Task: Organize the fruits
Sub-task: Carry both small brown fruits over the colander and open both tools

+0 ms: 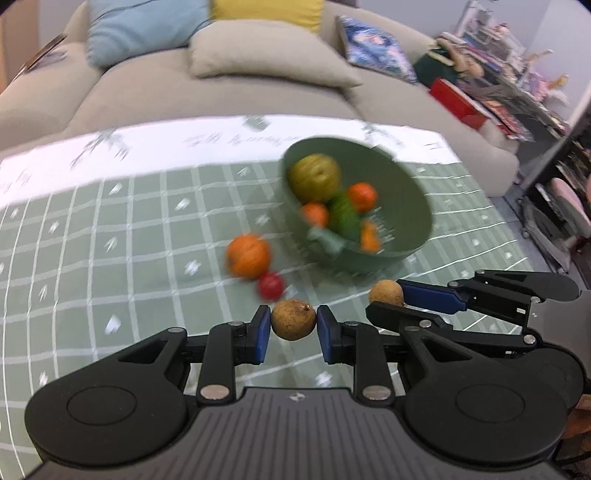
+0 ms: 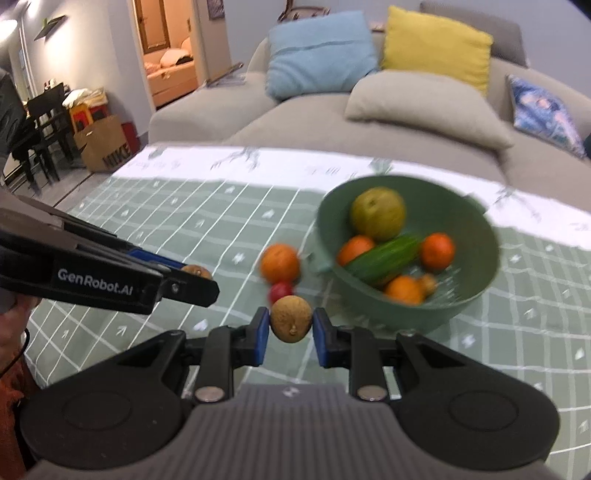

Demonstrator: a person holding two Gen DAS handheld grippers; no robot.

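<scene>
The left gripper [image 1: 293, 325] is clamped on a small brown fruit [image 1: 293, 319], which sits between its blue pads [image 1: 263, 334]. Just to its right, the right gripper [image 1: 388, 299] is clamped on a second brown fruit [image 1: 386, 292] of the same kind; the right wrist view shows that fruit pressed between both pads. Both fruits are held above the green checked cloth [image 1: 129, 240], not touching it.

A little farther, on the cloth, lie a small red fruit [image 1: 270, 285] and an orange [image 1: 248, 255], the two touching each other. To the right of them stands a green bowl [image 1: 406, 206]. Inside it are a yellow-green pear [image 1: 314, 176], three small oranges [image 1: 362, 196], a cucumber [image 2: 384, 258] lying across the middle, and one more small brown fruit [image 2: 427, 284] near the front wall.

Behind the table is a beige sofa [image 1: 221, 96] with a blue pillow [image 1: 144, 29], a yellow pillow [image 1: 266, 13], a beige pillow [image 1: 266, 55] and a patterned pillow [image 1: 376, 48]. The bowl and the loose fruits are blurred.
</scene>
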